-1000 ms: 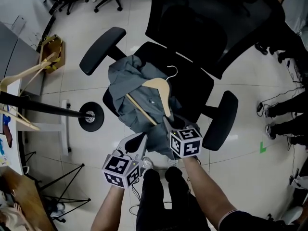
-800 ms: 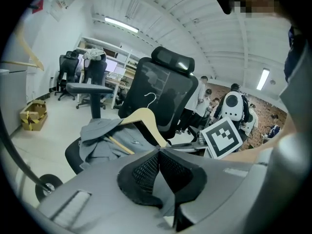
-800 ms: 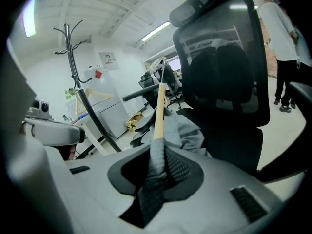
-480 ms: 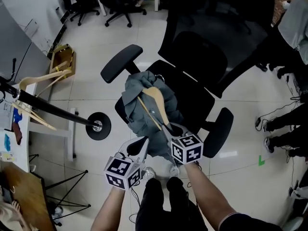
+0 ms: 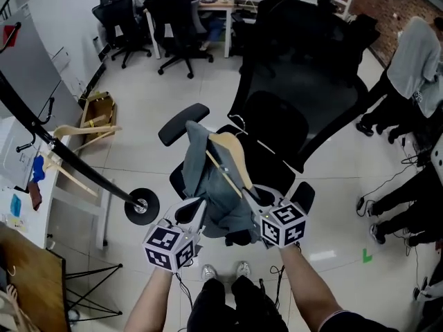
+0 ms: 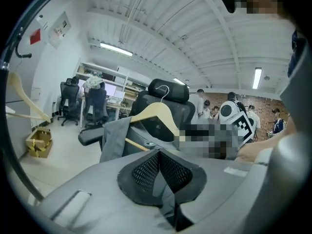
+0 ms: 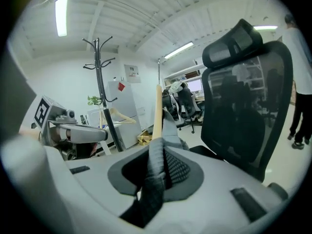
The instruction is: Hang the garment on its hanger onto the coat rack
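A grey garment (image 5: pixel 208 185) hangs on a wooden hanger (image 5: pixel 232 154) above the black office chair (image 5: pixel 277 126). My right gripper (image 5: pixel 255 194) is shut on the garment's cloth at the hanger's lower end; its jaws have just been closing with the cloth between them. In the right gripper view the cloth (image 7: pixel 155 179) runs through the jaws and the hanger (image 7: pixel 158 111) rises beyond. My left gripper (image 5: pixel 196 208) sits by the garment's hem, pads together (image 6: pixel 160 172); I cannot tell whether cloth is caught. The black coat rack (image 5: pixel 69 164) leans at the left and stands tall (image 7: pixel 100 82) in the right gripper view.
Two spare wooden hangers (image 5: pixel 79 133) hang on the rack, whose round base (image 5: pixel 142 206) is on the tiled floor. A cardboard box (image 5: pixel 100 109) lies behind it. People's legs (image 5: pixel 394 206) are at the right. Desk chairs (image 5: pixel 180 26) stand at the back.
Both grippers have risen. The garment and hanger have come up off the chair seat, and the cloth now hangs down from the hanger instead of lying bunched.
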